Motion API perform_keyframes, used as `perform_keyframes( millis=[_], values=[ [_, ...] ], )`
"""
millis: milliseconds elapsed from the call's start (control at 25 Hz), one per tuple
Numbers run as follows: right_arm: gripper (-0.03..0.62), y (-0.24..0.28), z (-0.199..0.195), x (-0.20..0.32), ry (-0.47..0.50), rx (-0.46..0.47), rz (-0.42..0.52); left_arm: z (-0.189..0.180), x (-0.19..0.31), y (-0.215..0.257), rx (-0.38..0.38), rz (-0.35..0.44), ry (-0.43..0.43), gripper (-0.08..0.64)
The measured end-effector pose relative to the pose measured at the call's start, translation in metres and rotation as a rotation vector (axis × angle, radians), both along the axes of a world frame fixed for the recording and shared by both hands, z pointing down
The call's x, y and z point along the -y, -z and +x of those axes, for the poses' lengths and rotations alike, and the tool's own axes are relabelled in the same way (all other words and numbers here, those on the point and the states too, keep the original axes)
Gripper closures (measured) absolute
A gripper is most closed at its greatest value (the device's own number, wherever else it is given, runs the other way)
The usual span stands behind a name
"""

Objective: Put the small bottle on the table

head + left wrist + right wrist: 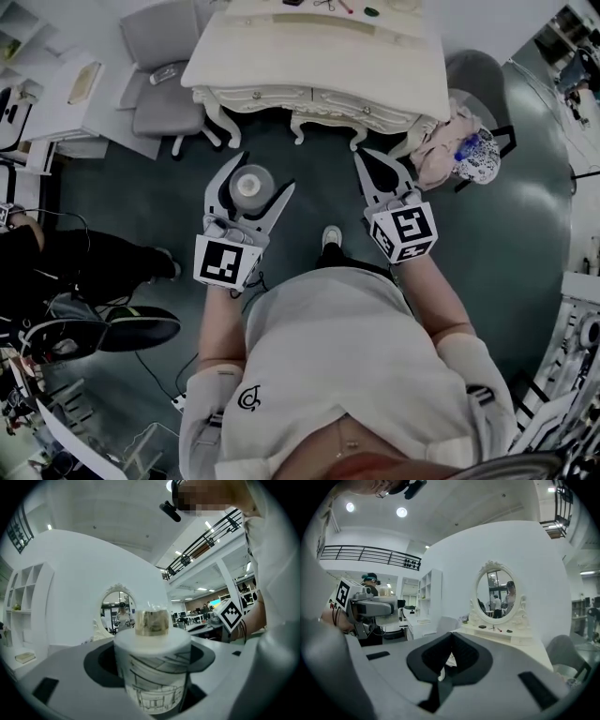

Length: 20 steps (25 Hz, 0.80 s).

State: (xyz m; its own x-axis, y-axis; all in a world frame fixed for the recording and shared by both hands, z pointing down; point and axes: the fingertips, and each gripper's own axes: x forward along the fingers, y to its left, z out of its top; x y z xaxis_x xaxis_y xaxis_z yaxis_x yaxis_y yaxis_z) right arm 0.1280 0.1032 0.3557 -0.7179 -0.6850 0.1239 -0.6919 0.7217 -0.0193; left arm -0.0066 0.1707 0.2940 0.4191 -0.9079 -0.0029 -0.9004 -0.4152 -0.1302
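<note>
You face a cream, carved-leg surface (309,56) backed by an oval mirror (497,590) on a curved white wall (454,550), with a grey chair (164,70) just left of it, a white shelf unit (431,590) nearby, dark floor (309,178) underfoot, and round ceiling lights (401,512) above a black railing (370,555).

No legible words, nos. or brand names in any view. Non-text marks only:

1. Black/white square code marker (225,263) on cube of left tool (270,169): pattern only, no chars.
2. Second black/white square code marker (405,231) on cube of right tool (367,157): pattern only, no chars.
3. Small white cylindrical bottle with gold cap (152,667): black line-drawing print on wall, resembles a building sketch. No lettering readable.
4. Pale short-sleeved shirt (356,356): small dark looped emblem (247,400) on front, not decipherable.
</note>
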Motion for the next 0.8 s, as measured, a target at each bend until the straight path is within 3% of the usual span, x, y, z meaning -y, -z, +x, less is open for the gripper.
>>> perform_keyframes(
  millis=[360,800],
  values=[
    [0.584,-0.001,0.004,0.111,0.057,-0.023,0.013,0.007,0.114,-0.003,0.005,-0.009,0.028,0.209],
    [0.584,-0.016,-0.011,0.175,0.068,-0.027,-0.011,0.001,0.192,-0.012,-0.014,-0.021,0.004,0.209]
  ],
)
